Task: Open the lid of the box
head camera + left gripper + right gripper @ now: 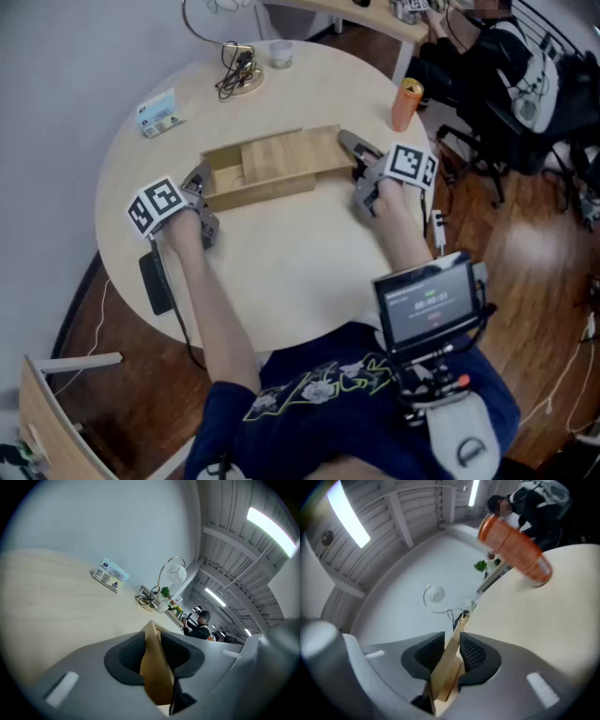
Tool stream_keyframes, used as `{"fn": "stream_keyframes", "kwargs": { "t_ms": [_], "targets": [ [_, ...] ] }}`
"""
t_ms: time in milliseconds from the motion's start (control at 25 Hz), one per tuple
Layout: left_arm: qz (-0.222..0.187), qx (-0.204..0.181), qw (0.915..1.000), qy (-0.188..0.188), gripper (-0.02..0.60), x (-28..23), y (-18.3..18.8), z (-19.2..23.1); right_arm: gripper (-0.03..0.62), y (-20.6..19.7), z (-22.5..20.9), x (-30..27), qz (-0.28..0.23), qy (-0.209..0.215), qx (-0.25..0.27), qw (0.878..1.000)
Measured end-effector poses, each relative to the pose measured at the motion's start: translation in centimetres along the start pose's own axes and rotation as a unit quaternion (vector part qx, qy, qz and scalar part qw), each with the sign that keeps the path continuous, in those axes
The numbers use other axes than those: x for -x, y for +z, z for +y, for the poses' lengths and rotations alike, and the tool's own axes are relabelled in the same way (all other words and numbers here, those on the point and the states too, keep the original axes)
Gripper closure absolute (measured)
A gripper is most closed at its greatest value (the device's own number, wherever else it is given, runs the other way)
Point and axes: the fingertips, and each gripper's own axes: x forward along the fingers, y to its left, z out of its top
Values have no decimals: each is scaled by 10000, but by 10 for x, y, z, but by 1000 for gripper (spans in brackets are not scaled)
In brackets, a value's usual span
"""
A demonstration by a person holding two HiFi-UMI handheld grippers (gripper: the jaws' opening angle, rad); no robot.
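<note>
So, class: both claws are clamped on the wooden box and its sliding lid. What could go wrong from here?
1. The right claw pinches the lid by a thin edge; it could slip out during the pull.
2. The orange can stands close beyond that claw; a long pull might tip it.
3. The left claw holds the box only by its end wall, so the box may drag along.

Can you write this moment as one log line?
left gripper: shut on box | right gripper: shut on lid | lid: partly slid open
</note>
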Motion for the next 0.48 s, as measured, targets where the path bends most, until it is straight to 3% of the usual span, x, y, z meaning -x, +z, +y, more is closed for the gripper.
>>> {"fn": "stream_keyframes", "kwargs": {
  "t_ms": [120,360,440,480],
  "targets": [
    [-26,42,10000,-29,476,-3,3,5,520,28,-22,48,-728,-232,-436,9961],
    [-146,-108,9998,-50,485,-4,7,6,521,33,-29,73,-1335,-676,-498,9875],
    [-271,-193,9991,-279,482,-2,7,1,516,39,-31,80,-1574,-685,-314,9847],
    [-444,-236,9978,-428,482,2,10,-2,494,46,-31,87,-1735,-803,16,9816]
  ]
}}
